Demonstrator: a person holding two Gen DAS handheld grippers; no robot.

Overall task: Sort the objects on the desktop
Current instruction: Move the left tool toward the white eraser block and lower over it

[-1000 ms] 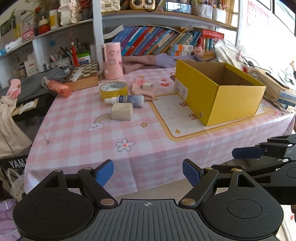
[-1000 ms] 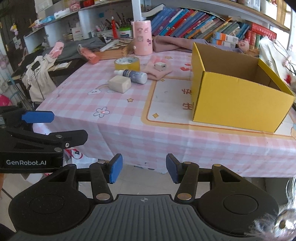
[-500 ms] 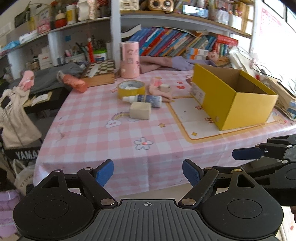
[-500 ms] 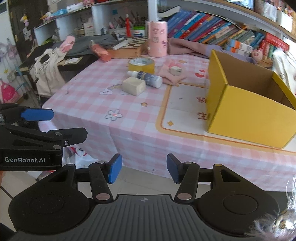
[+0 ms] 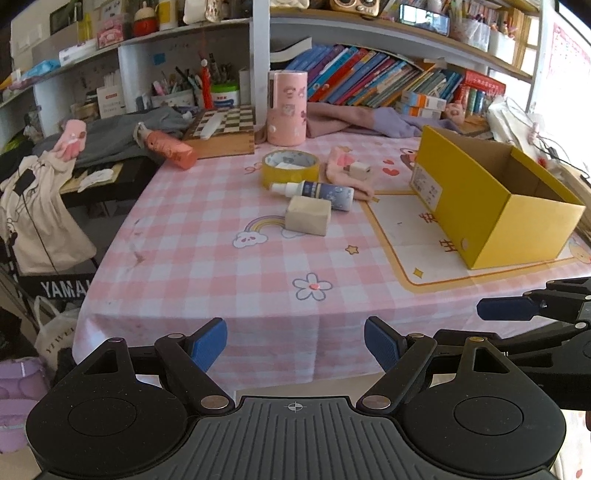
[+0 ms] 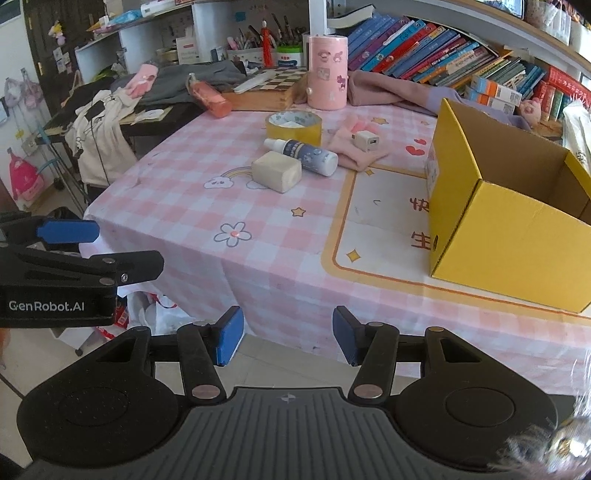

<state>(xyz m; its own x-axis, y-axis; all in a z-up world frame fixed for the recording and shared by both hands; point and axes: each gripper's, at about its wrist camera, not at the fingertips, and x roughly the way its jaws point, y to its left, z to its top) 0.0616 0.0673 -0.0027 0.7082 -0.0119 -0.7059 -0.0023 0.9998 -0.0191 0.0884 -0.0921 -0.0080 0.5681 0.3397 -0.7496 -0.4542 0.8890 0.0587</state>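
Both grippers have drifted sideways along the table's [image 5: 229,280] near edge – the left gripper [image 5: 295,345] spread wide, the right gripper [image 6: 288,339] half spread, both empty; the yellow box [image 6: 517,236] unmoved.

Daylight is coming in from the window side at the right, washing out the upper right corner of the left wrist view. Fisheye bending is curving the shelves [image 5: 369,33] and tablecloth [image 5: 221,258] edges. A smeared, blurry patch is clouding the right wrist view's lower right corner; shadows are staying soft.
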